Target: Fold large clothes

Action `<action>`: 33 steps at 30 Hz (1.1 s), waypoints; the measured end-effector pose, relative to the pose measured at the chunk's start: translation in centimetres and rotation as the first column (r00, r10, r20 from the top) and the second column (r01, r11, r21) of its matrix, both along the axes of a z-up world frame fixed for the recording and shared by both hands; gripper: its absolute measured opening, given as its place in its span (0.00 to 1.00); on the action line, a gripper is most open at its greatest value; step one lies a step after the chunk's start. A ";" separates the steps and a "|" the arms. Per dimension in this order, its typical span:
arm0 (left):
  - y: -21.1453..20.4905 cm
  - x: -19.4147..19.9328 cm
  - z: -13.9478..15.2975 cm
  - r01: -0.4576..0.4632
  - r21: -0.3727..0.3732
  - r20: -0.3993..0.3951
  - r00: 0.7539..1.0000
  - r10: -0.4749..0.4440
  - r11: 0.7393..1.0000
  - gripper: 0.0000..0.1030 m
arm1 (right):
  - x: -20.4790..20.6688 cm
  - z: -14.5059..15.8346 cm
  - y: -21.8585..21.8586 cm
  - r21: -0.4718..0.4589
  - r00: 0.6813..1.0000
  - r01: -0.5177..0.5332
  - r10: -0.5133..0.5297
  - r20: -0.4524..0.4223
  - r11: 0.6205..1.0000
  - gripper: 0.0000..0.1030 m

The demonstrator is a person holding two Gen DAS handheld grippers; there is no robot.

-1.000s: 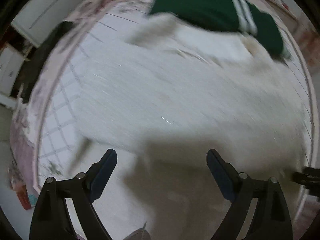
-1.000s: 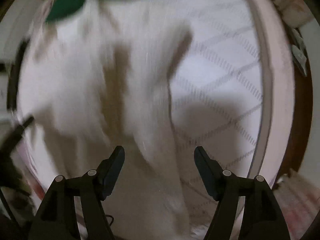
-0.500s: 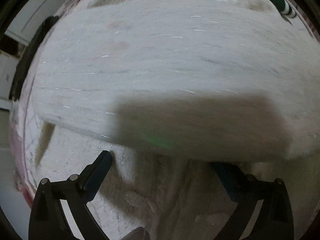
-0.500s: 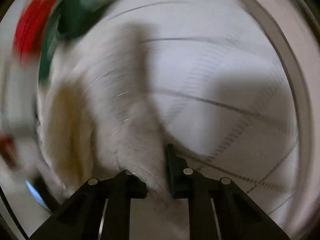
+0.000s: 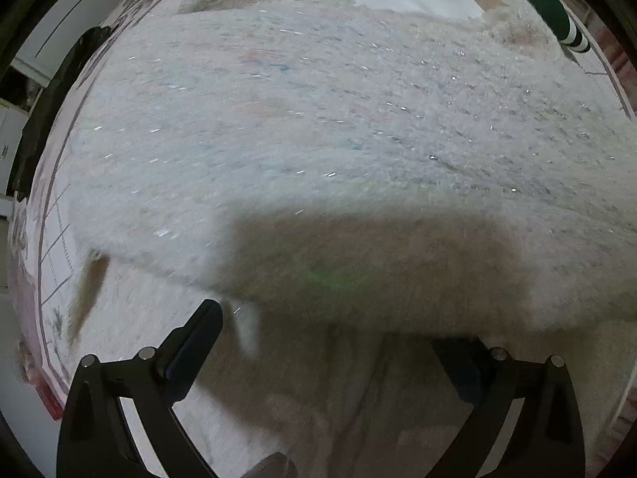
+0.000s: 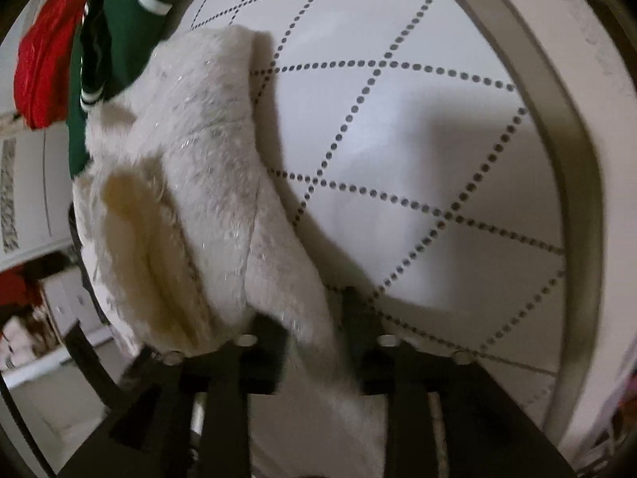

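Observation:
A white fluffy garment lies on the bed, one thick layer folded over another. My left gripper points straight down just above it and is open wide. The fold's edge covers the tip of its right finger, and nothing is pinched. In the right wrist view the same garment bunches toward my right gripper. A band of the fabric runs between the two fingers and touches both. Those jaws are opening.
A green garment with white stripes and a red one lie at the far end of the bed. The white sheet with dotted diamonds is bare on the right, up to the beige border. White cabinets stand beyond the bed.
The left gripper sank toward the garment, and a folded layer now spreads across its view. The right gripper rolled, closed in on the garment's edge, then parted slightly.

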State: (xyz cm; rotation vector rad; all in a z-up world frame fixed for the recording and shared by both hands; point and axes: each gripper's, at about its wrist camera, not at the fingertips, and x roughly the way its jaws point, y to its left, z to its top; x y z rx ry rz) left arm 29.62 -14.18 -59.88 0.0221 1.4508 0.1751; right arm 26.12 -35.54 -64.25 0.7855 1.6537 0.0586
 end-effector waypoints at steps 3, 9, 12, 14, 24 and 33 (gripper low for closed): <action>1.9 -1.5 2.3 -0.038 -0.003 0.022 0.999 0.038 0.999 1.00 | -0.4 2.3 -1.0 0.005 0.999 0.014 -0.014 0.035 1.000 0.82; 9.6 -5.9 4.2 -0.174 0.127 0.047 0.984 0.170 0.977 1.00 | -1.2 3.7 2.3 -0.057 0.997 -0.044 0.048 0.062 0.997 0.90; 13.6 -8.3 1.7 -0.220 0.212 -0.013 0.974 0.228 0.952 1.00 | -2.3 1.2 3.9 -0.115 0.994 -0.105 0.101 -0.040 0.988 0.90; 15.8 -9.0 0.1 -0.234 0.225 -0.037 0.968 0.248 0.946 1.00 | -4.6 0.0 4.7 -0.141 0.994 -0.100 0.094 -0.048 0.985 0.87; 20.4 -7.3 0.2 -0.173 0.173 0.011 0.985 0.174 0.970 1.00 | -9.0 -0.6 7.7 -0.115 0.995 0.015 -0.026 -0.100 0.993 0.36; 16.1 -7.7 6.9 -0.018 0.161 0.123 0.992 -0.002 0.987 1.00 | -10.6 5.7 8.6 -0.381 0.995 -0.069 0.035 -0.094 0.922 0.76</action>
